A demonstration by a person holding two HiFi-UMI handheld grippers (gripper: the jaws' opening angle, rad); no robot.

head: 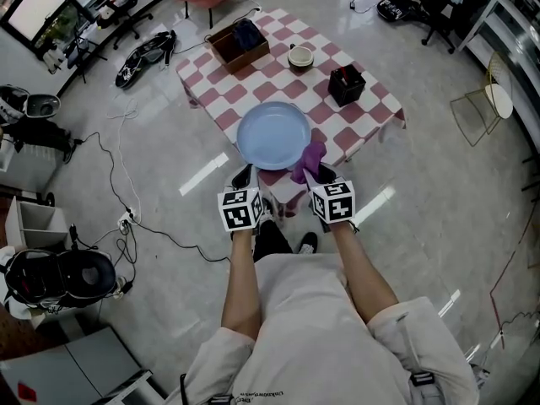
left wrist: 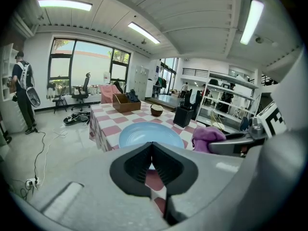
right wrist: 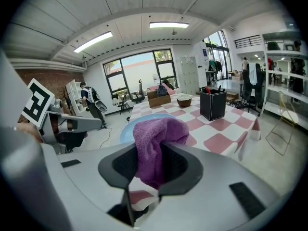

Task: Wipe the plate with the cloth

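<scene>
A light blue plate (head: 272,135) lies at the near edge of the red-and-white checked table (head: 253,99). My right gripper (head: 316,178) is shut on a purple cloth (head: 309,160), which hangs just right of the plate's near rim. In the right gripper view the cloth (right wrist: 155,146) fills the gap between the jaws, with the plate (right wrist: 139,124) behind it. My left gripper (head: 245,178) hangs shut and empty by the table's near edge, just short of the plate (left wrist: 150,134). The cloth (left wrist: 208,136) shows to its right.
On the table stand a brown cardboard box (head: 240,44), a small bowl (head: 300,56) and a black container (head: 346,85). Cables and a bag (head: 145,57) lie on the floor to the left. A person (left wrist: 23,93) stands far off near shelves.
</scene>
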